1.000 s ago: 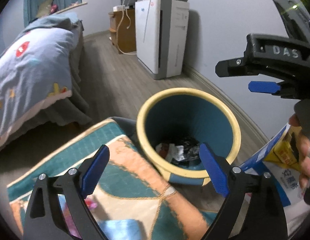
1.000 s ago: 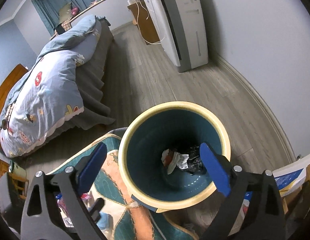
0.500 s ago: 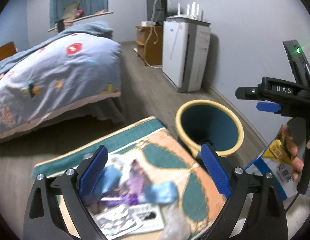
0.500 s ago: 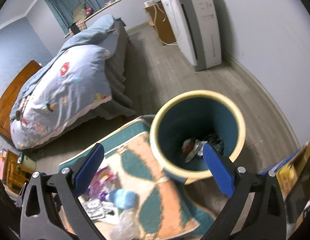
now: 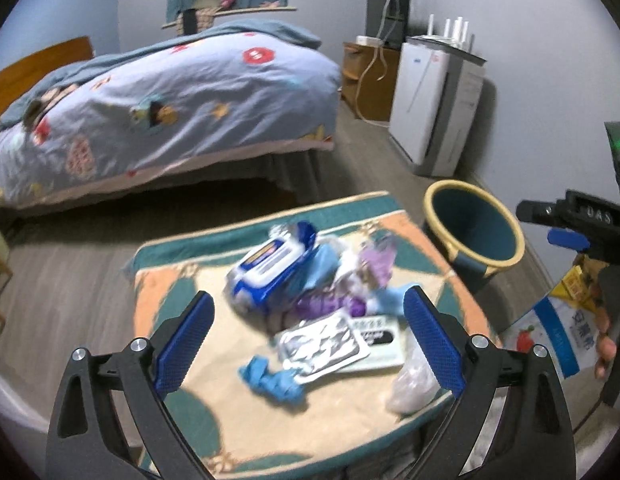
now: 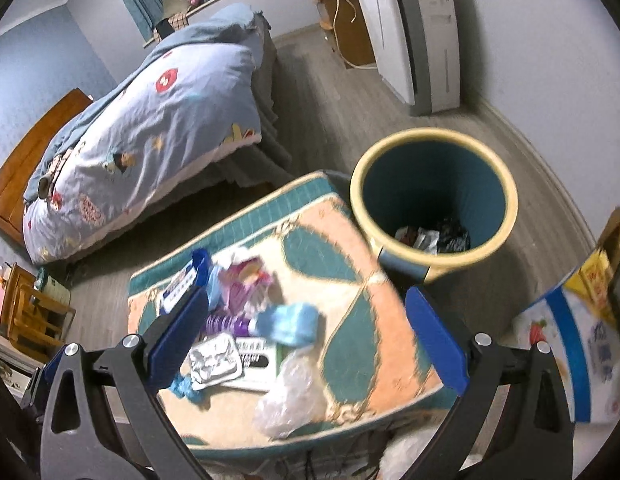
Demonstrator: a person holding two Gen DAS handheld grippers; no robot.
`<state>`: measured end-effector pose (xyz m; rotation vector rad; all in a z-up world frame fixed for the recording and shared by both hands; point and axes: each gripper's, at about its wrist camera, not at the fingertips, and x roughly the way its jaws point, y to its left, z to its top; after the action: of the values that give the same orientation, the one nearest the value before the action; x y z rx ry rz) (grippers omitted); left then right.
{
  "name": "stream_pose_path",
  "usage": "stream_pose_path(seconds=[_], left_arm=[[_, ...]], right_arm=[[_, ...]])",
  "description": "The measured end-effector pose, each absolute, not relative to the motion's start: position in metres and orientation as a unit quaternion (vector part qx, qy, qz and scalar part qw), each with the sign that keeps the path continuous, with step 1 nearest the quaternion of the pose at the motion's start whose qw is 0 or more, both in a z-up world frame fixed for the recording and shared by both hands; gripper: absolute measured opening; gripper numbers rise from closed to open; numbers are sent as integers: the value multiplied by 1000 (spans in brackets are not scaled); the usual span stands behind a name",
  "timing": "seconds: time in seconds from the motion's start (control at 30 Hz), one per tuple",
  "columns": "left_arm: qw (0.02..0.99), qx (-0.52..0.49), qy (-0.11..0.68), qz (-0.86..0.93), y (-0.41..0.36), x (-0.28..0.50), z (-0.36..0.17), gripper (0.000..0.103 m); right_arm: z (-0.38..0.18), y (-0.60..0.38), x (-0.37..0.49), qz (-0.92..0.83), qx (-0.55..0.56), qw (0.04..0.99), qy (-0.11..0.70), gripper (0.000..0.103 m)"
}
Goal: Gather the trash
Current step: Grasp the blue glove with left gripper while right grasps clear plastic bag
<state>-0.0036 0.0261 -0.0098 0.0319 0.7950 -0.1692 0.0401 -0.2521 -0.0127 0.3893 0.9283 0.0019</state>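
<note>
A pile of trash lies on a teal-and-orange cloth-covered stool (image 5: 182, 292): a blue wet-wipes pack (image 5: 270, 270), purple wrappers (image 5: 373, 264), a foil blister pack (image 5: 323, 342), crumpled blue paper (image 5: 272, 378) and a clear plastic bag (image 5: 413, 380). My left gripper (image 5: 310, 344) is open and empty above the pile. The blue bin with a yellow rim (image 6: 433, 200) stands on the floor right of the stool, with some trash inside. My right gripper (image 6: 306, 340) is open and empty over the stool's right half, above the plastic bag (image 6: 290, 396).
A bed with a light blue quilt (image 5: 162, 104) stands behind the stool. A white air purifier (image 5: 433, 104) and a wooden cabinet (image 5: 361, 80) stand by the wall. A blue-and-white carton (image 6: 565, 344) stands on the floor at the right.
Both grippers have pulled back and swung left from over the bin. The trash pile on the stool has come into view in both cameras. Both stay open.
</note>
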Motion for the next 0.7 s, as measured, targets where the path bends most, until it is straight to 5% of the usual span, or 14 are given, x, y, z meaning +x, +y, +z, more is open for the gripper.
stream_pose_path(seconds=[0.7], left_arm=[[903, 36, 426, -32, 54, -5, -55, 95]], right_arm=[[-83, -189, 15, -19, 104, 860, 499, 97]])
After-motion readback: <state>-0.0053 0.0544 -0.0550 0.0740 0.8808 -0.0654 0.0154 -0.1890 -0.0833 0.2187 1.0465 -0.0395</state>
